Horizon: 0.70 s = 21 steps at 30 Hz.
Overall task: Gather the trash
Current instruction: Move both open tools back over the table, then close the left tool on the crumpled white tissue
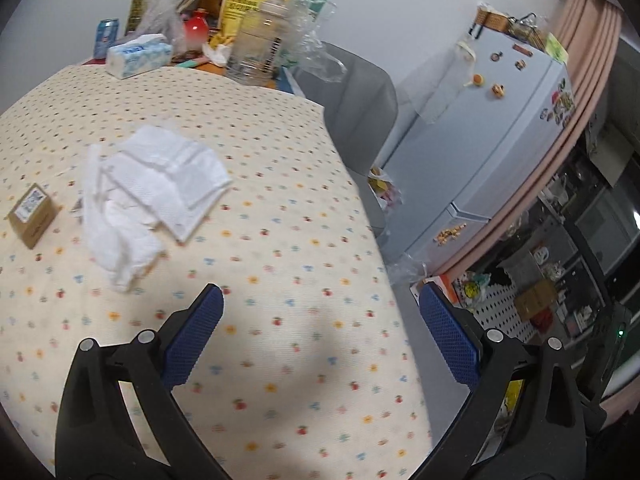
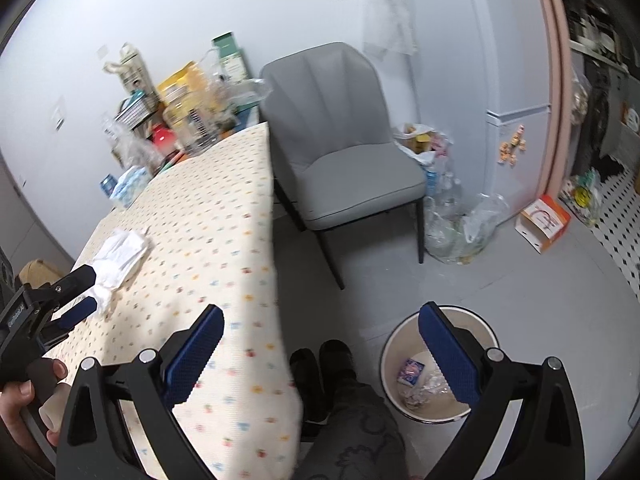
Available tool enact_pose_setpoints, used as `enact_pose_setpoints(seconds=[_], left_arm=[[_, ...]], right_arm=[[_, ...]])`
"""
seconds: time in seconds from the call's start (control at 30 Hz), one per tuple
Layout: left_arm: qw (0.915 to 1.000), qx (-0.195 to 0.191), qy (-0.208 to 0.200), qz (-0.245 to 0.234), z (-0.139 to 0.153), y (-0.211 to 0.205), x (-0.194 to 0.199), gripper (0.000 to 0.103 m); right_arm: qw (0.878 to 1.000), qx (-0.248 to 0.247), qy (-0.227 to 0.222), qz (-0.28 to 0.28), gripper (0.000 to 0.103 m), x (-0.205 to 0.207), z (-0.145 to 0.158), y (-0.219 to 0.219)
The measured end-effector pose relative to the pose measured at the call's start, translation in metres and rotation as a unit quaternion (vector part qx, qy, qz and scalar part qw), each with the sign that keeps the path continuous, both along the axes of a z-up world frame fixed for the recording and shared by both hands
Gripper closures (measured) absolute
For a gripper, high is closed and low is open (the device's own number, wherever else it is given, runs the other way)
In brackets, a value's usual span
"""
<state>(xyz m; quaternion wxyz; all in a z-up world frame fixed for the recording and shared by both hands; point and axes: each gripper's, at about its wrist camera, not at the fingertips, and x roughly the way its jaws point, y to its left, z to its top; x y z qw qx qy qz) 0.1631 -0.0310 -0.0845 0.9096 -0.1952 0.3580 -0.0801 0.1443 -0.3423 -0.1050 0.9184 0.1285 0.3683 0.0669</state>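
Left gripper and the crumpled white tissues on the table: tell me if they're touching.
Apart. In the left wrist view the left gripper is open, and bare tablecloth shows between its blue fingertips and the white tissues lying ahead.

We see a matt cloth cover on the table [image 1: 280, 208], soft crumpled white paper tissues [image 1: 152, 184], a small brown cardboard box [image 1: 32, 216], a smooth plastic bin [image 2: 390, 354], and rough blue rubber-like pads [image 1: 196, 336] on black matt plastic fingers.

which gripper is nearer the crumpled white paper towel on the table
Left. The left gripper hovers open right beside the crumpled white paper towel; the right gripper sits farther back over the table edge.
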Motion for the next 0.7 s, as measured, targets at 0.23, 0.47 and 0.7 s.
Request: enact_pose_setpoints(seconds=[0.23, 0.47, 0.7], left_arm=[[0.9994, -0.01, 0.005, 0.032, -0.006, 0.043, -0.013, 0.006], [0.9981, -0.012, 0.009, 0.06, -0.011, 0.076, -0.026, 0.006], [0.9954, -0.017, 0.009, 0.094, -0.014, 0.108, -0.042, 0.006]], right_arm=[[0.999, -0.003, -0.005, 0.036, 0.008, 0.006, 0.006, 0.039], [0.997, -0.002, -0.01, 0.078, 0.008, 0.012, 0.013, 0.08], [0.994, 0.002, -0.015, 0.112, 0.008, 0.018, 0.017, 0.116]])
